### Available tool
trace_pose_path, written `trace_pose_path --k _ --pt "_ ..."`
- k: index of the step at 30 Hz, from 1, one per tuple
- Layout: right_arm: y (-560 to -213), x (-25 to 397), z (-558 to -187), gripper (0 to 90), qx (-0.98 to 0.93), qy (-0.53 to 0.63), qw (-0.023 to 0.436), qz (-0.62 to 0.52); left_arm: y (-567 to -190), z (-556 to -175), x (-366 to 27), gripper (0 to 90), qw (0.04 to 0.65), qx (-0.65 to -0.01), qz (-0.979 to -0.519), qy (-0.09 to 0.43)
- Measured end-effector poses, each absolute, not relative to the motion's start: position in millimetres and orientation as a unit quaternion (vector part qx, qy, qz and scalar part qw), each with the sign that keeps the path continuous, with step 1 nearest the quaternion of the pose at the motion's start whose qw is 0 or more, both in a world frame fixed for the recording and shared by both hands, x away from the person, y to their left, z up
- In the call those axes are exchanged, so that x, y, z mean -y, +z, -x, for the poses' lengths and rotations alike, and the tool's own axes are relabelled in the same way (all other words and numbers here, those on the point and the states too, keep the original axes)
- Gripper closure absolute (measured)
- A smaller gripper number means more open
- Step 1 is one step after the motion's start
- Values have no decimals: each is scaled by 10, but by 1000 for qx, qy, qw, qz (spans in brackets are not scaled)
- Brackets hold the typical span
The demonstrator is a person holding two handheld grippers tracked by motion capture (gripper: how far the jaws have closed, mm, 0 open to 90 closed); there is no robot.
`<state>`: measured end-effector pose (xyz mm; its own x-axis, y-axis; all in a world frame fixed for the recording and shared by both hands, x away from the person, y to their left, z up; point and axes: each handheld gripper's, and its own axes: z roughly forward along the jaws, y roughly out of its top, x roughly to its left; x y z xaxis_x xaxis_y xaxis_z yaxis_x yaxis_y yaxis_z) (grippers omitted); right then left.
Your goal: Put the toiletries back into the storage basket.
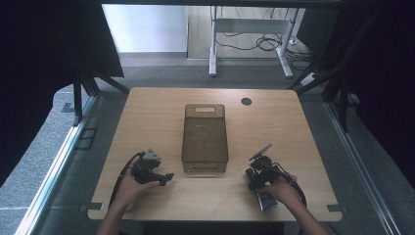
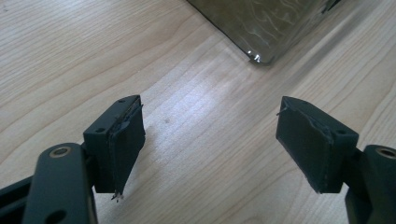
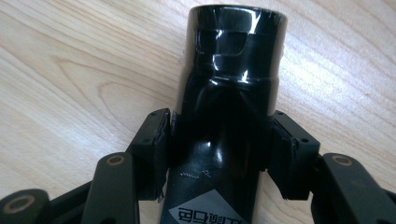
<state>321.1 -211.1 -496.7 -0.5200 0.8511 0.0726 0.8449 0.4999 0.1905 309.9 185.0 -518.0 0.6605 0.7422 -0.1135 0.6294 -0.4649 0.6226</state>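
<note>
Right tongs (image 3: 219, 140) clamp a glossy black tube (image 3: 229, 93); left tongs (image 2: 210, 140) gape wide, empty, above the table (image 2: 70, 56).

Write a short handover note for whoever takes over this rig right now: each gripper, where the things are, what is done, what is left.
Left gripper: open, holding nothing, low over the table near the bin's corner.
Right gripper: shut on a black tube, cap end pointing forward, close above the table.
Bin: mid-table between the grippers; looks empty.
Done: tube gripped.
Left: probably move the tube into the bin and let go.
</note>
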Motion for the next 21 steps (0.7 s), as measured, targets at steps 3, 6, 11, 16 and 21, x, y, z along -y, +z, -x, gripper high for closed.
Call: trace_pose_path --k 3,6,11,16,21 --pt "-4903 2108 -3226 456 -867 112 13 -486 -5179 -3099 -1854 240 324 -403 -851 87" --pt "-4832 2108 -3238 459 -867 122 14 -484 -5182 -3099 -1851 240 323 -404 -851 87" --pt "-4719 2118 -3246 461 -865 136 13 -483 -5185 -3097 -1842 240 323 -402 -852 87" --pt "-4638 2136 -3258 462 -864 146 10 -482 -5189 -3098 -1839 240 321 -402 -853 86" --pt "-4564 2160 -3284 462 -862 154 7 -483 -5193 -3101 -1837 240 320 -402 -854 86"
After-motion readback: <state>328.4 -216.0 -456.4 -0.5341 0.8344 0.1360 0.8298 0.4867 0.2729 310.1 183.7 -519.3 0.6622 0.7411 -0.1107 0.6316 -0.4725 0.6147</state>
